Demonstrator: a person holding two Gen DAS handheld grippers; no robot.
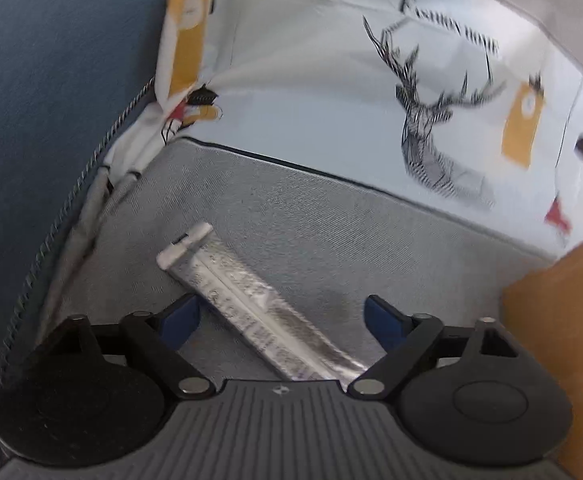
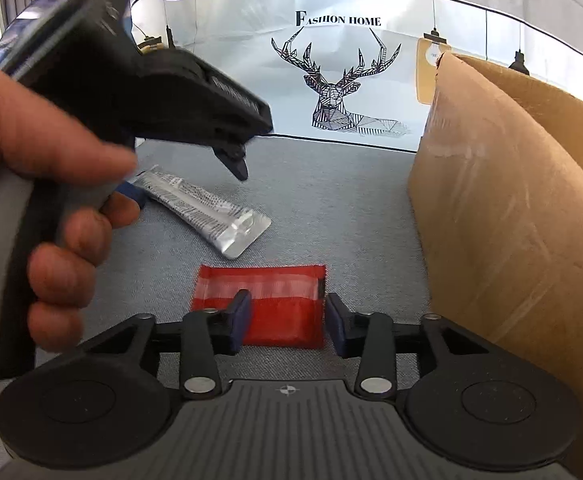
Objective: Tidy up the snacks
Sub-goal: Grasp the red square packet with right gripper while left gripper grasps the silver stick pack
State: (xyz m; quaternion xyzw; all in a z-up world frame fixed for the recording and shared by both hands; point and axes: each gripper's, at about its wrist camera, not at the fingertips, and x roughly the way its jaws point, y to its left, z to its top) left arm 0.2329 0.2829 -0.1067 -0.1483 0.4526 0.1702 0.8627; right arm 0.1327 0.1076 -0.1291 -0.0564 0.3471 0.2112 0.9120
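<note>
**Two snack packets lying loose beside the carton, both tongs closing in**

The left gripper (image 1: 279,318) is hanging with its jaws spread wide over the silver packet (image 1: 251,304), which is lying flat on the grey cushion (image 1: 351,232) between the blue pads without touching them. The packet's long axis is running diagonally through the gap, its crimped white end pointing forward and left of the tongs, its other end tucked under the body. The right gripper (image 2: 287,320) is standing with jaws part-closed around the red packet (image 2: 259,300); the pads appear to be sitting at its edges, not yet clearly pressing. This packet is lying flat, its long side running across the jaws. The cardboard box (image 2: 511,220) is standing just right of the right tongs. Judged from this, sorting is at an early stage: neither packet is lifted, and both seem to be awaiting transfer, probably into the box
</note>
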